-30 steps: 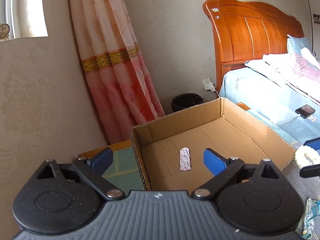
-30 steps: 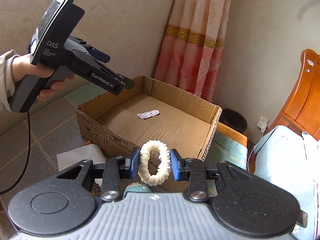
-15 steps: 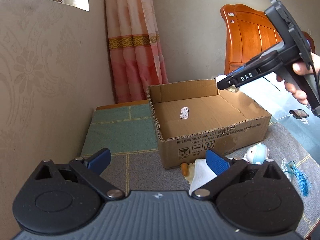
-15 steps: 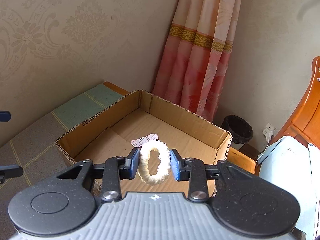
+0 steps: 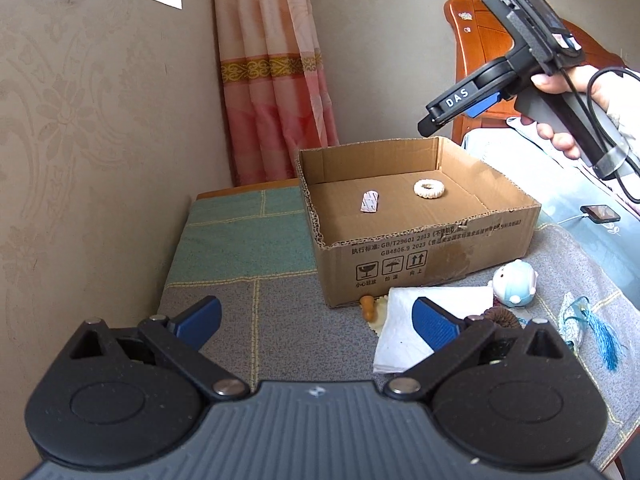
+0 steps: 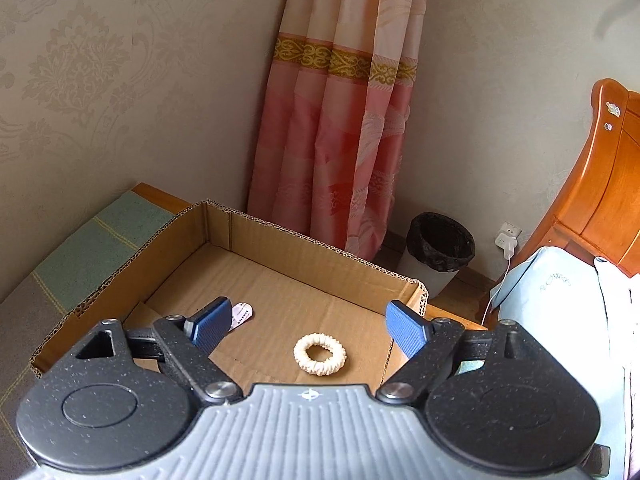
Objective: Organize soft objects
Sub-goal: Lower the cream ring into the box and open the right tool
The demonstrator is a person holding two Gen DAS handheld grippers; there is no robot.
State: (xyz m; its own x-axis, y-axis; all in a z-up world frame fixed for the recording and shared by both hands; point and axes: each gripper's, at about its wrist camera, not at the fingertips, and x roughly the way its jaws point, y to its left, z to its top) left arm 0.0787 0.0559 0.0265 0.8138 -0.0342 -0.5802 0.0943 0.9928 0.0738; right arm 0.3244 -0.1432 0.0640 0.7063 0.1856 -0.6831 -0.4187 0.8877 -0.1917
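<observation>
Your right gripper (image 6: pixel 308 326) has its jaws spread wide, empty, above the cream ribbed fabric scrunchie ring (image 6: pixel 319 354), which lies flat on the floor of the open brown cardboard box (image 6: pixel 304 254). Your left gripper (image 5: pixel 316 320) is also spread, holding nothing.

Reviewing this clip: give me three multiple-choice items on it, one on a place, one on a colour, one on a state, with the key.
1. Where does the cream scrunchie lie?
A. On the floor of the cardboard box
B. On the white tissue
C. In the bin

2. What colour is the tassel on the mat?
A. Red
B. Blue
C. Yellow

3. How is the right gripper?
A. Shut on the scrunchie
B. Open, holding nothing
C. Shut, empty

Key: 1 A, it rests flat inside the box; 2 B, blue strands; 3 B, its jaws stand wide apart.
</observation>
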